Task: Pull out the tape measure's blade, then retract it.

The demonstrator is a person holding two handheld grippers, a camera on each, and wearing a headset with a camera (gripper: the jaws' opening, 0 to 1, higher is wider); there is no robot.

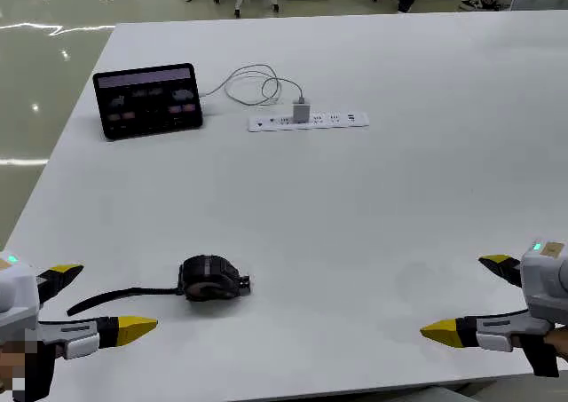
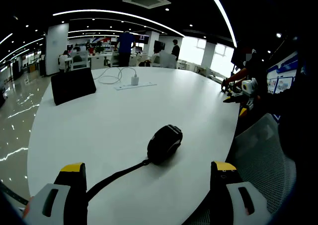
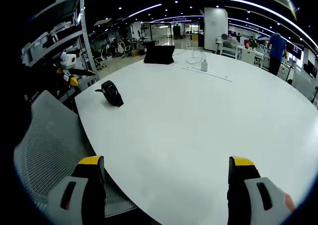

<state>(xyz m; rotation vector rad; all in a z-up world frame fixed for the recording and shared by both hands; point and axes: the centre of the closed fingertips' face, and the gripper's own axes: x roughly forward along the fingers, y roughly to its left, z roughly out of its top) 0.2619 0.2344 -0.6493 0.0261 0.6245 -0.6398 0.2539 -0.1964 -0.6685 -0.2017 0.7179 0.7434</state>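
While held low over the near left edge of the white counter (image 1: 355,224), grips nothing: left hand-held gripper (image 1: 118,295), jaws spread wide, yellow tips pointing toward the middle. Same wide spread at the right hand-held gripper (image 1: 451,295), low over the near right edge, tips pointing left, nothing between them.

Between the two, far closer to the left one: black tape measure (image 1: 211,278), lying on the counter near the front edge, short tab poking out at its right end. Trailing from its left end, a black strap (image 1: 142,292), flat on the counter and reaching in between the left jaws; contact with the lower jaw unclear.

From the left gripper view, tape measure (image 2: 165,143) just ahead of the open left hand-held gripper (image 2: 149,168), strap (image 2: 117,178) leading back toward the camera, right hand-held gripper (image 2: 238,93) far off at the counter's edge. From the right gripper view, open right hand-held gripper (image 3: 166,160) over bare counter, tape measure (image 3: 112,93) well off to the left, left hand-held gripper (image 3: 80,77) beyond it, grey mesh chair (image 3: 49,135) below the counter edge.

Toward the far left of the counter: dark tablet (image 1: 148,100), propped up, screen lit. Right of it, a white power strip (image 1: 308,121) with a white charger (image 1: 301,112) plugged in, and a white cable (image 1: 253,82) looping from charger to tablet.
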